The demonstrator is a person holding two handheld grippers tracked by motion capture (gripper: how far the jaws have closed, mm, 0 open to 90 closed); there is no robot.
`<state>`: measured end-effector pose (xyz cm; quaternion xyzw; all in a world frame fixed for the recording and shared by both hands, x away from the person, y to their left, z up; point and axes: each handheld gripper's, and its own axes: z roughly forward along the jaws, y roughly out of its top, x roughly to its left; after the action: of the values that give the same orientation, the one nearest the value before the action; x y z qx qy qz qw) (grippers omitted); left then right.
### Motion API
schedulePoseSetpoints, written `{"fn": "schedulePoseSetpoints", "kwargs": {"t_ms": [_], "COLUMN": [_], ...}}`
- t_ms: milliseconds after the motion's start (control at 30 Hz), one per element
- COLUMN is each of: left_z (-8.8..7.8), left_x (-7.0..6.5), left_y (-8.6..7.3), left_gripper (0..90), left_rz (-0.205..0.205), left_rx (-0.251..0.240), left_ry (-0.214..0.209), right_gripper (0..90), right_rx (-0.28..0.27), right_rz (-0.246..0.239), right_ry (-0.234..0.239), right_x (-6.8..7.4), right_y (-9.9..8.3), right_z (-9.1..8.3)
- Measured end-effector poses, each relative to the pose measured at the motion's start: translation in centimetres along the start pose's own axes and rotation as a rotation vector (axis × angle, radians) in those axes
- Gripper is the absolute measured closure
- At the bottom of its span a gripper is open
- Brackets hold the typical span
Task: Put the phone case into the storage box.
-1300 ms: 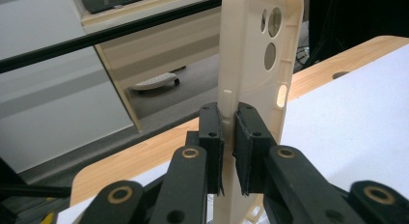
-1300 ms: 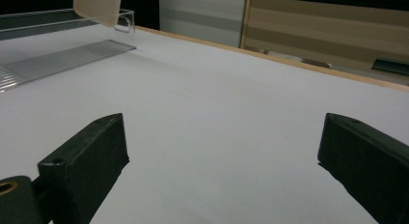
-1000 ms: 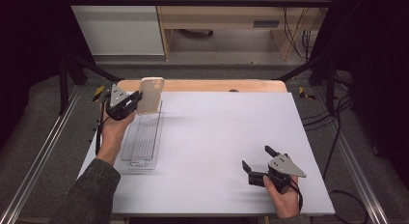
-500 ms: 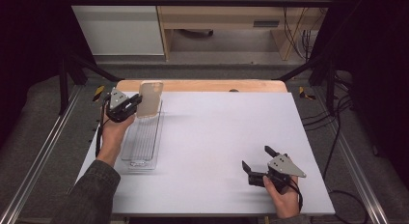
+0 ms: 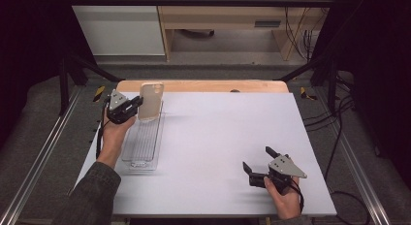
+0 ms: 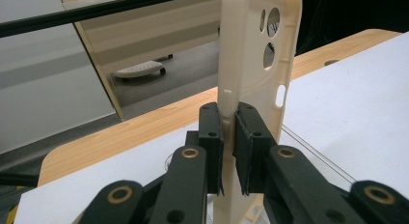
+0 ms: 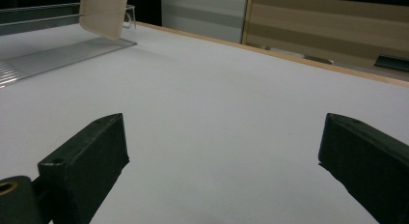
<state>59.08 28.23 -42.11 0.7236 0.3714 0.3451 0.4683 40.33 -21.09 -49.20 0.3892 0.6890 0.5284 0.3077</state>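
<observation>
White table (image 5: 213, 137), matte top, wood strip along the far edge. Clear ribbed plastic tray (image 5: 143, 142), long and narrow, lies lengthwise at the left side. Left gripper (image 5: 135, 104) is clamped on a beige phone case (image 5: 150, 101): jaws pinch its side edge, pads (image 6: 212, 137) tight on the rim by the button cutout. Case stands upright over the tray's far end, smooth moulded shell with round camera holes near the top; contact with the tray can't be told. Left forearm reaches in from the bottom left. Right gripper (image 5: 259, 159) rests low on the table near the right front, jaws spread wide, nothing between them, pointing left.
</observation>
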Motion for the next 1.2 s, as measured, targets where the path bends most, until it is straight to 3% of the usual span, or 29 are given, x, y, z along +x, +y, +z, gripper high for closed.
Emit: {"fn": "schedulePoseSetpoints", "kwargs": {"t_ms": [533,833,1200], "left_z": [0.34,0.35,0.36], "left_x": [0.0,0.16,0.13], "left_y": [-0.5,-0.7,-0.95], "left_gripper": [81.7,81.6,81.6], "left_rz": [-0.027,-0.069,-0.08], "left_rx": [0.0,-0.015,-0.019], "left_ry": [-0.014,-0.025,-0.025], "right_gripper": [3.3,3.3,3.3], "right_rx": [0.009,0.015,0.018], "right_rz": [-0.004,-0.01,-0.014], "right_ry": [0.001,-0.001,-0.001], "right_x": [0.01,0.1,0.15], "right_y": [-0.09,-0.09,-0.09], "right_z": [0.12,0.15,0.18]}}
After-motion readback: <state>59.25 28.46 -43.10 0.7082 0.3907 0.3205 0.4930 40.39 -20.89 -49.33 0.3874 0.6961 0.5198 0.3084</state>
